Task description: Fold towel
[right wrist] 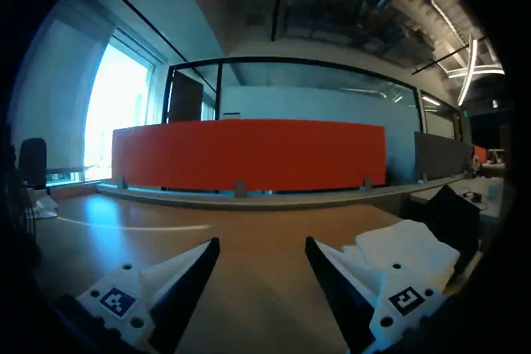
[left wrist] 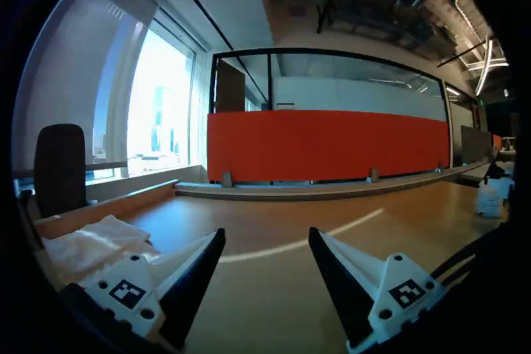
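Observation:
In the left gripper view my left gripper [left wrist: 266, 233] is open, its two white fingers spread wide above the wooden table [left wrist: 285, 274] with nothing between them. A crumpled white towel [left wrist: 93, 242] lies on the table at the left, beside the left finger. In the right gripper view my right gripper [right wrist: 261, 241] is also open and holds nothing. A stack of folded white towels [right wrist: 411, 246] rests on the table at the right, just behind the right finger.
An orange divider panel [left wrist: 325, 145] runs along the table's far edge. A black chair [left wrist: 58, 168] stands at the left by the window. A white bottle [left wrist: 490, 198] sits at the far right. A black object [right wrist: 451, 214] lies behind the folded stack.

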Demonstrator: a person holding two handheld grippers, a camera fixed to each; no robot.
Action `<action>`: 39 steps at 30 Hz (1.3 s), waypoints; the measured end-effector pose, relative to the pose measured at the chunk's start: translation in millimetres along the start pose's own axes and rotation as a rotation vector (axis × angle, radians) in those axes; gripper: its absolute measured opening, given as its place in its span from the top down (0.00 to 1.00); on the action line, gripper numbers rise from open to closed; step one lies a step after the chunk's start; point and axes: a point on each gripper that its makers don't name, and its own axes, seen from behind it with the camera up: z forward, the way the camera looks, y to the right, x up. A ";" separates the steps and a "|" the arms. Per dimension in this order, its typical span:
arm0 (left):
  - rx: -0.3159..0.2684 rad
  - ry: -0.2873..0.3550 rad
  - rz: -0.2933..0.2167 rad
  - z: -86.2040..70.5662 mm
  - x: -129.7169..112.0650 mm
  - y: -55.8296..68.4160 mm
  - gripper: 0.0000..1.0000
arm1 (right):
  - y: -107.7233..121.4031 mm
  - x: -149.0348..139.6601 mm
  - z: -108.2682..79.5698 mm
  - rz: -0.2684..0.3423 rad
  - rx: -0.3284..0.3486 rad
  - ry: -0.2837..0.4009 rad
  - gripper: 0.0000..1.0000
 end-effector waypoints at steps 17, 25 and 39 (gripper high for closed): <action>0.000 0.000 0.000 0.6 0.1 0.2 0.07 | -0.5 -0.6 0.3 0.000 0.000 0.000 0.00; 0.000 -0.001 0.000 0.4 1.2 -0.1 0.07 | -0.4 -0.4 0.4 0.000 0.000 0.000 0.00; 0.000 -0.002 0.001 -0.5 5.2 -0.7 0.07 | -0.6 -0.1 0.3 0.000 0.000 0.000 0.00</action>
